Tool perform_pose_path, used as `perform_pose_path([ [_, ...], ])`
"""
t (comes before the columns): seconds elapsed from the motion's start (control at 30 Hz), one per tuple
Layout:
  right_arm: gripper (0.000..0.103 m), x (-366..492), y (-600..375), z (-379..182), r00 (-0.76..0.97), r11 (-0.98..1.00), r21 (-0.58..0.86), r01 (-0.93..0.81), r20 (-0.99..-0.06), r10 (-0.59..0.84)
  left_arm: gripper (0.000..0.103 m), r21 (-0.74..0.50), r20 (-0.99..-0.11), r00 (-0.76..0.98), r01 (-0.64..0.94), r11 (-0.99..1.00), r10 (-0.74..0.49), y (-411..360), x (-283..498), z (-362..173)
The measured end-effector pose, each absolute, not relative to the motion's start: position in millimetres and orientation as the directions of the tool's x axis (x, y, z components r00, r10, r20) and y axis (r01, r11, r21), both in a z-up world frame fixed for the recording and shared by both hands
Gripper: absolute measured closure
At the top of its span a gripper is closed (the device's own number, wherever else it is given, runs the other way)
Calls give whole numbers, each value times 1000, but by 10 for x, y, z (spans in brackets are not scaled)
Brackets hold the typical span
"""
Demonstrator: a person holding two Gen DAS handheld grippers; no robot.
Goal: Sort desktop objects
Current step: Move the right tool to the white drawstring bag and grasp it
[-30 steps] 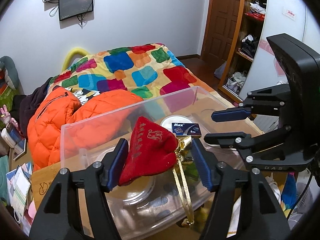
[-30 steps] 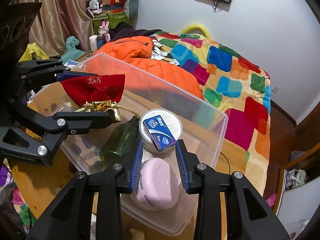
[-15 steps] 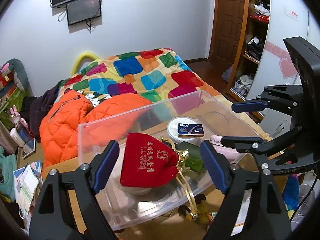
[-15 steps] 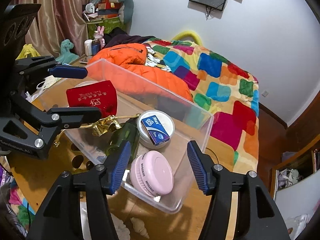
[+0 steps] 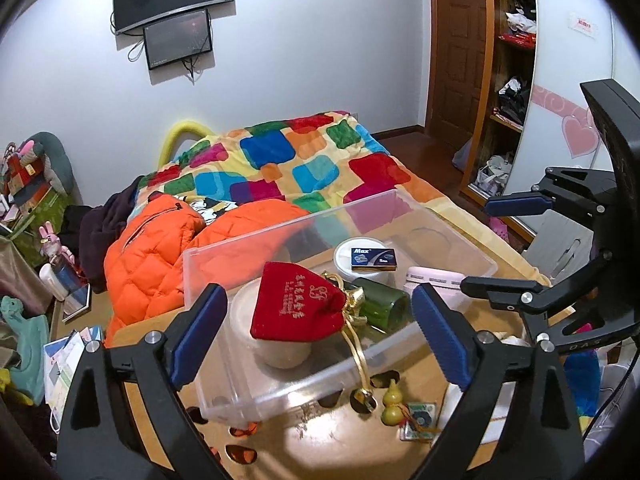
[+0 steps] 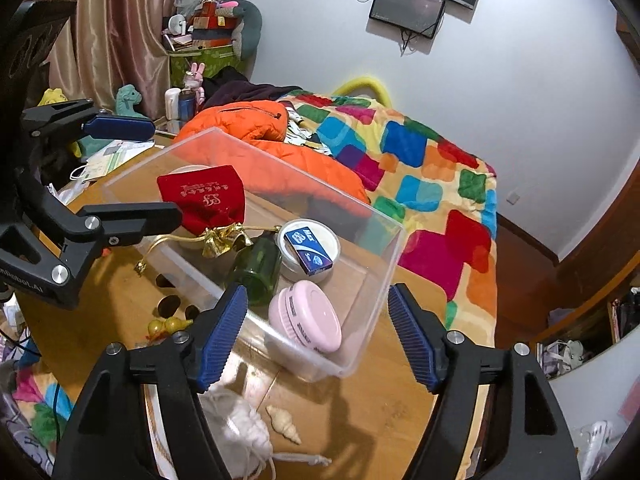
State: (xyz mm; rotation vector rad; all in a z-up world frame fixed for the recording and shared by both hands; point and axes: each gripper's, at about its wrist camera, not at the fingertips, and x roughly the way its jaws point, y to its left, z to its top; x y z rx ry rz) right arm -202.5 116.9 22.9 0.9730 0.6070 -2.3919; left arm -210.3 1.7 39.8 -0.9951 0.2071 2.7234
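Observation:
A clear plastic bin [image 5: 460, 236] [image 6: 376, 312] stands on the wooden table. Inside lie a red drawstring pouch [image 5: 298, 306] [image 6: 204, 200] resting on a cream tub [image 5: 276, 348], a green bottle [image 5: 380, 304] [image 6: 258, 266], a white round tin [image 5: 348, 254] [image 6: 326, 242] with a blue Max box [image 5: 373, 259] [image 6: 308, 250] on it, and a pink round case [image 6: 306, 316] [image 5: 432, 278]. The pouch's gold cord [image 5: 358, 356] hangs over the bin's near wall. My left gripper [image 5: 320, 338] is open and empty, above the bin's near side. My right gripper [image 6: 316, 336] is open and empty, above the pink case.
On the table outside the bin lie a yellow gourd charm [image 5: 392, 400] [image 6: 168, 326], a white drawstring bag [image 6: 240, 432] and a small shell [image 6: 284, 424]. A bed with a colourful quilt [image 5: 288, 164] and an orange jacket [image 5: 160, 248] lies behind the table.
Both grippers opened and drew back upward. The left let go of the red pouch, the right let go of the pink case; both now rest in the bin.

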Motion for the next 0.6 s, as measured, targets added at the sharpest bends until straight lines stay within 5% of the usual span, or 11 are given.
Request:
perform_pose_path([
  [0.17,26,-1863,1212,250,-651,-784,-237,573,-713,-261,8,57,-650,-743,-256,-965,159,44,-1982,406],
  [0.6,25,-1503,1407,126,-651,-782,-228,580,-707,-276,7,51,-668,-730,-237,-970,143,156,-1612,282],
])
